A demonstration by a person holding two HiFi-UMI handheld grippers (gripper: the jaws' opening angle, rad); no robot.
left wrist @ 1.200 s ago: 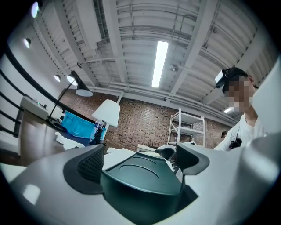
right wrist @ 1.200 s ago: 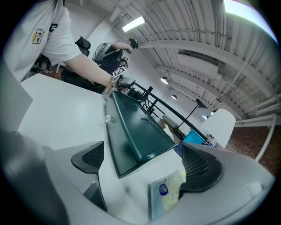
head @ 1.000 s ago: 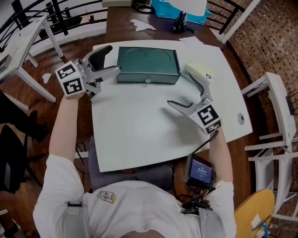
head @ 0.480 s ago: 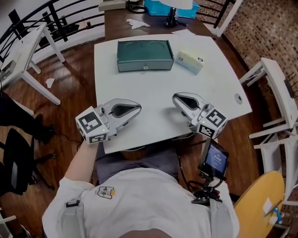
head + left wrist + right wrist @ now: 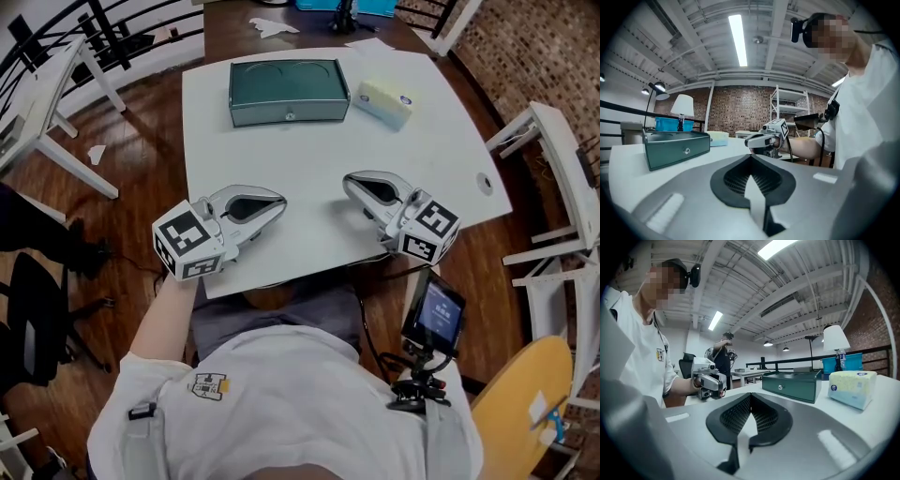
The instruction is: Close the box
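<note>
Closing looks done as far as these views tell: the green box (image 5: 289,91) sits with its top down flat and its front catch facing the person. Whether that catch is fastened is too small to judge, so at most a check of it seems left. The box stands at the far side of the white surface (image 5: 309,159), just beside a pale yellow pack (image 5: 382,100) on its right. The left tongs (image 5: 279,199) and right tongs (image 5: 348,182) lie near the surface's close edge, well apart from the box, tips pointing toward each other. Each pair is closed on nothing, the pads meeting. Around the surface are a wooden floor (image 5: 141,159), a brick wall (image 5: 740,112), another white table (image 5: 553,178), a dark railing (image 5: 94,28) and a small screen (image 5: 433,312) at the person's waist
</note>
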